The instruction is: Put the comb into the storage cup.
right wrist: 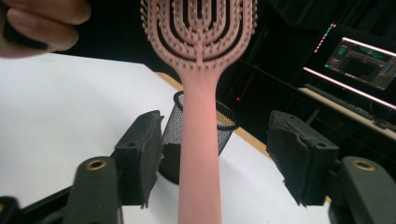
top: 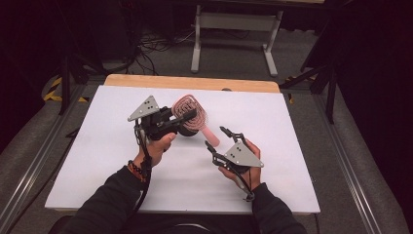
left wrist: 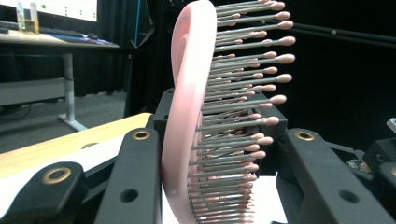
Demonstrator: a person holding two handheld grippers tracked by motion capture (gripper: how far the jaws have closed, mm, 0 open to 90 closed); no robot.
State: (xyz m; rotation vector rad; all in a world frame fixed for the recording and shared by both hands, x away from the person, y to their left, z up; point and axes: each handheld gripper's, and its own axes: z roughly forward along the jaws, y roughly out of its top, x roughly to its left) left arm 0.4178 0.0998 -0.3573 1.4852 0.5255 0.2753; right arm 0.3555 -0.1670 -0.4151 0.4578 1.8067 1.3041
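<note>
- Pink hairbrush (top: 191, 113) is held up off the white table (top: 97, 161), abt mid-table, slightly left of centre & toward the far half.
- Left gripper (top: 187, 117) pinches the brush by its head; in left gripper view the head (left wrist: 187, 116) stands edge-on betw the two black jaws, bristles pointing right in that view.
- Brush handle (top: 212, 136) slopes down toward the near right, its end just beside the right gripper (top: 216, 139).
- Right gripper: jaws spread wide, not touching the handle; right gripper view shows the handle (right wrist: 200, 154) running up betw the jaws w/ clear gaps both sides.
- Black mesh cup (right wrist: 198, 133) stands on the table behind the handle in right gripper view; in high view it's mostly hidden under the brush head.
- Fingers (right wrist: 39, 21) of the left hand show at top left of right gripper view.
- Table's far edge is a bare wood strip (top: 192, 83).
</note>
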